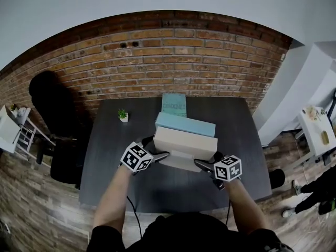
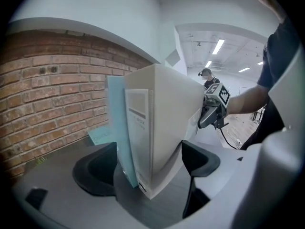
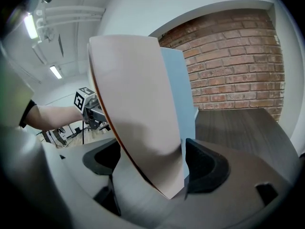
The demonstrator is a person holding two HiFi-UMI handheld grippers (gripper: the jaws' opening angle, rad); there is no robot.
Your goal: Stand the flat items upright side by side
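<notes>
A cream box (image 1: pixel 185 140) and a light blue box (image 1: pixel 185 124) stand on edge, pressed face to face, at the middle of the dark grey table (image 1: pixel 105 156). My left gripper (image 1: pixel 156 148) clamps the pair at its left end and my right gripper (image 1: pixel 206 161) at its right end. In the left gripper view both pads press on the cream box (image 2: pixel 162 128) and the blue box (image 2: pixel 116 123) of my left gripper (image 2: pixel 147 168). My right gripper (image 3: pixel 150 163) squeezes the cream box (image 3: pixel 138 128) and blue box (image 3: pixel 178 94) likewise. A third teal item (image 1: pixel 174 105) lies flat behind them.
A small potted plant (image 1: pixel 123 115) stands at the table's back left. A brick wall (image 1: pixel 157 56) runs behind the table. A black office chair (image 1: pixel 52 114) sits off the left side, and white furniture (image 1: pixel 317 133) is at the right.
</notes>
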